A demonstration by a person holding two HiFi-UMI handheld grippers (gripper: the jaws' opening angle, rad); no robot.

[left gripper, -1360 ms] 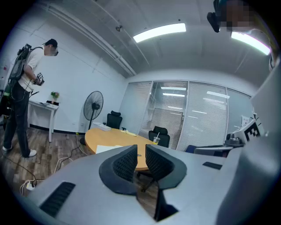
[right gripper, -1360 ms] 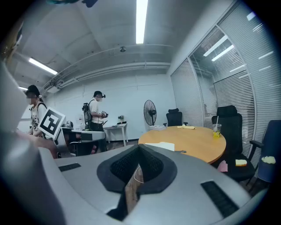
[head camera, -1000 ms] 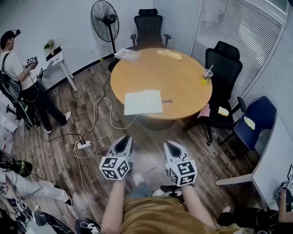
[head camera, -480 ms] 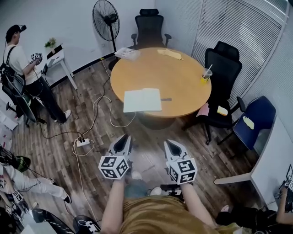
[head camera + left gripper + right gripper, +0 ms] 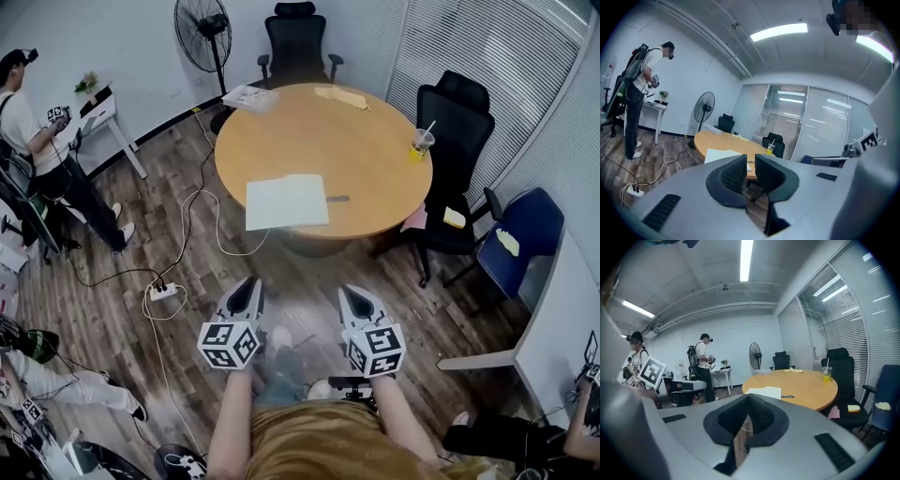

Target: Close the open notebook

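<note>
Ceiling strip lights brighten my room evenly; shadows stay soft, and my gripper views bulge, blackening at the corners.

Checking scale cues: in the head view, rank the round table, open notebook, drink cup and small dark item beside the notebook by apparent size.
Largest to smallest:
1. round table
2. open notebook
3. drink cup
4. small dark item
The drink cup stands farther off yet still looks bigger than that thin item.

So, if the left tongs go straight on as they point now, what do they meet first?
Probably the open notebook at the near edge of the round table; only floor lies before it. Depth is unclear, so the table rim could come first.
</note>
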